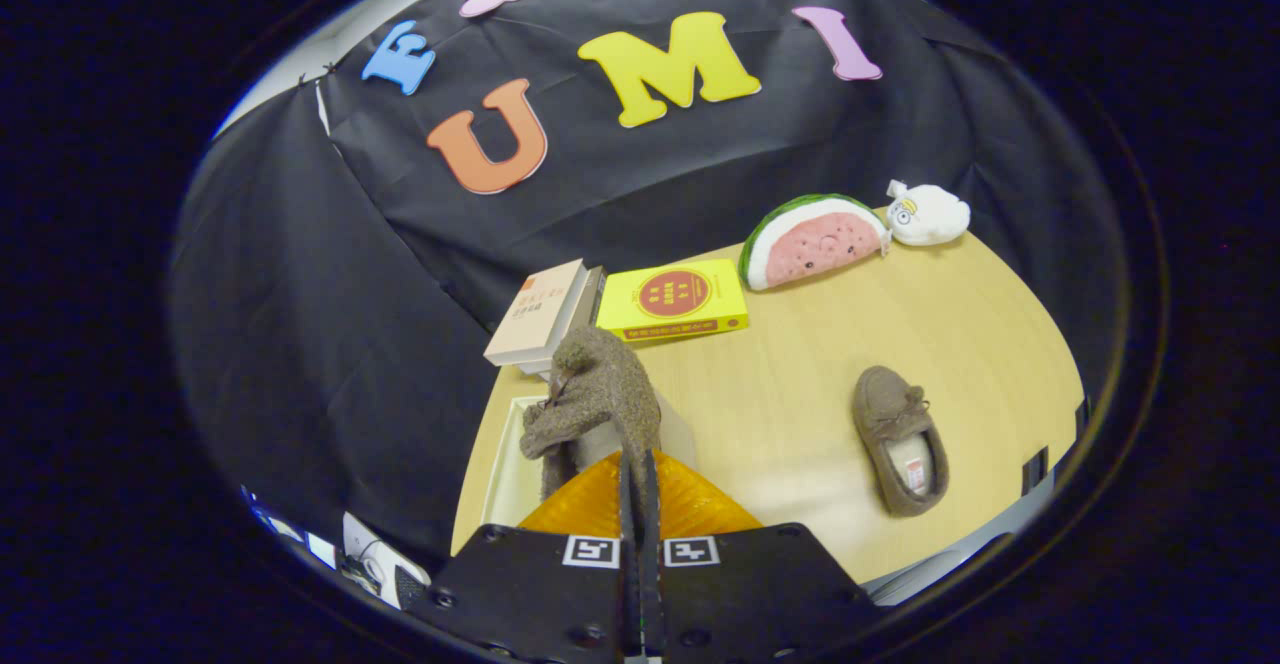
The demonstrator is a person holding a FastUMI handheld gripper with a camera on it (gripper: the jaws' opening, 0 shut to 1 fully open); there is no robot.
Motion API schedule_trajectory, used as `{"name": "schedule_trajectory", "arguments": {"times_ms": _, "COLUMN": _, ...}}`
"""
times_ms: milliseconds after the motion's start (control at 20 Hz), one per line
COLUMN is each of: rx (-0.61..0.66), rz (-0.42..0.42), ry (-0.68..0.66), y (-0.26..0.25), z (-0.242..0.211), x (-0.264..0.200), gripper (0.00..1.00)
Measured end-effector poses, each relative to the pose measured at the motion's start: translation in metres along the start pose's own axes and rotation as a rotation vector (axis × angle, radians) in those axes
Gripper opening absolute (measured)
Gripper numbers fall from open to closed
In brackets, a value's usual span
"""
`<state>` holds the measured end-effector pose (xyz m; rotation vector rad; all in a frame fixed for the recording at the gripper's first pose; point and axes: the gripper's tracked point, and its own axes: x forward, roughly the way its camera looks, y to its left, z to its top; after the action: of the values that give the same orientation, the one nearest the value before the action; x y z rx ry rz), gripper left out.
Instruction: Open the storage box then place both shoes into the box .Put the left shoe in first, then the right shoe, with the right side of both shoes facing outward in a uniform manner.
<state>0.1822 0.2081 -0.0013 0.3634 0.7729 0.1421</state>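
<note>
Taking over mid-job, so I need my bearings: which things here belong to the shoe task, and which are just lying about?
Job:
- gripper, fingers shut on the held brown shoe
- storage box, white, with its orange lid, below that shoe
- second brown shoe lying on the wooden table

Lying about:
- yellow book
- beige book
- watermelon plush
- white plush toy

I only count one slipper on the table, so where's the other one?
In the gripper view, the second slipper hangs pinched between the gripper fingers, over the storage box, just before the books.
</note>
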Motion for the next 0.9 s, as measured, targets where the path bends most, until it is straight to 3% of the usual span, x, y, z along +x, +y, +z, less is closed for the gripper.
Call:
{"name": "schedule_trajectory", "arguments": {"times_ms": 350, "rx": 0.058, "rz": -0.018, "ry": 0.081, "y": 0.048, "z": -0.079, "x": 0.069, "gripper": 0.02}}
{"name": "schedule_trajectory", "arguments": {"times_ms": 600, "rx": 0.1, "rz": -0.138, "ry": 0.102, "y": 0.045, "z": -0.111, "x": 0.123, "gripper": 0.02}}
{"name": "schedule_trajectory", "arguments": {"times_ms": 900, "rx": 0.101, "rz": -0.194, "ry": 0.207, "y": 0.058, "z": -0.139, "x": 0.158, "gripper": 0.02}}
